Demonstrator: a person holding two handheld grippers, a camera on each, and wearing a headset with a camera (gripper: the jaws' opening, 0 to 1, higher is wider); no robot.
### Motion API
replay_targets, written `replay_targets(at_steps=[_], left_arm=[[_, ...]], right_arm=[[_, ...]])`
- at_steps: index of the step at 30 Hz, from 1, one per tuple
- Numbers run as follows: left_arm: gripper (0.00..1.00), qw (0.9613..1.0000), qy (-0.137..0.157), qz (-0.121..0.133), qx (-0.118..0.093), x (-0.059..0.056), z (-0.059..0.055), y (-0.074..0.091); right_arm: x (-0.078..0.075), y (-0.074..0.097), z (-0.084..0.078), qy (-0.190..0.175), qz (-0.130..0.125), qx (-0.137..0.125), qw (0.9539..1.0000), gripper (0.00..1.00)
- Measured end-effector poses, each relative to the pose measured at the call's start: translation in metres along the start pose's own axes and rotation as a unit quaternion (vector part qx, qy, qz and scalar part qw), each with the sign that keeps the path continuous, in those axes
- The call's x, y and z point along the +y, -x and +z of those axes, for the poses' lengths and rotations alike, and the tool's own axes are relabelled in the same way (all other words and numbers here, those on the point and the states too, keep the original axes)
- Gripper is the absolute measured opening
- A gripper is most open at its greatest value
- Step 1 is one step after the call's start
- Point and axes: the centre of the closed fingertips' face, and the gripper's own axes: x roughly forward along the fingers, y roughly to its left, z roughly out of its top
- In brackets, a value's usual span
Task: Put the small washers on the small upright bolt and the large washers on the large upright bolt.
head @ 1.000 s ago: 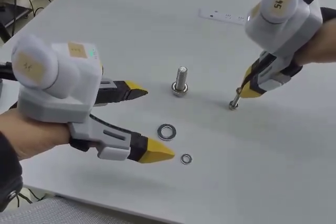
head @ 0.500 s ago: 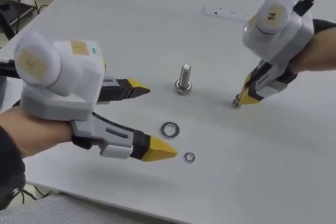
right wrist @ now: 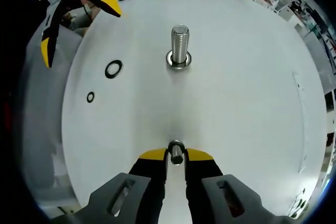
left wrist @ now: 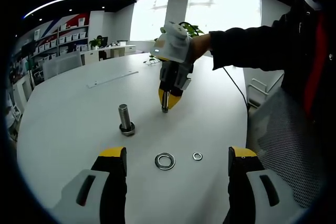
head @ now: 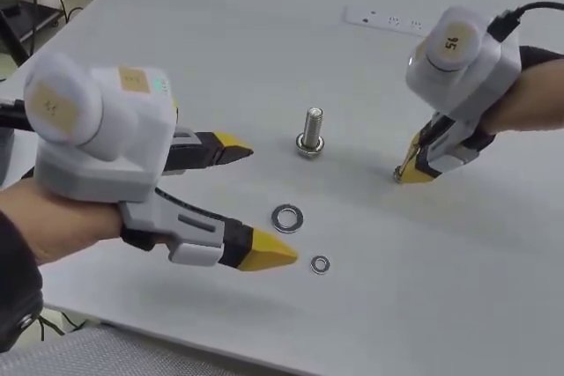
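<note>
The large bolt stands upright on its head at the middle of the white table. My right gripper is to its right, shut on the small bolt, whose lower end touches the table. The large washer and the small washer lie flat nearer me. My left gripper hovers open just short of the washers, holding nothing.
A white power strip lies at the far side of the table. The table's near edge runs just below the washers, and a mesh chair stands beside it. Bare tabletop surrounds the bolts.
My right gripper has swung more upright over the small bolt and shifted slightly right, so less of the bolt shows. The left gripper and the washers have stayed put.
</note>
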Motion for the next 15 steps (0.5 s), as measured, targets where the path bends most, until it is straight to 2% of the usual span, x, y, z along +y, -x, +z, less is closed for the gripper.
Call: replay_targets(at_steps=[15], left_arm=[[0.79,1.0000,-0.003,-0.002,0.001,-0.0017,-0.0001,0.0001]], right_arm=[[0.0014,0.0003,-0.0019,-0.003,0.000,-0.002,1.0000,0.17]])
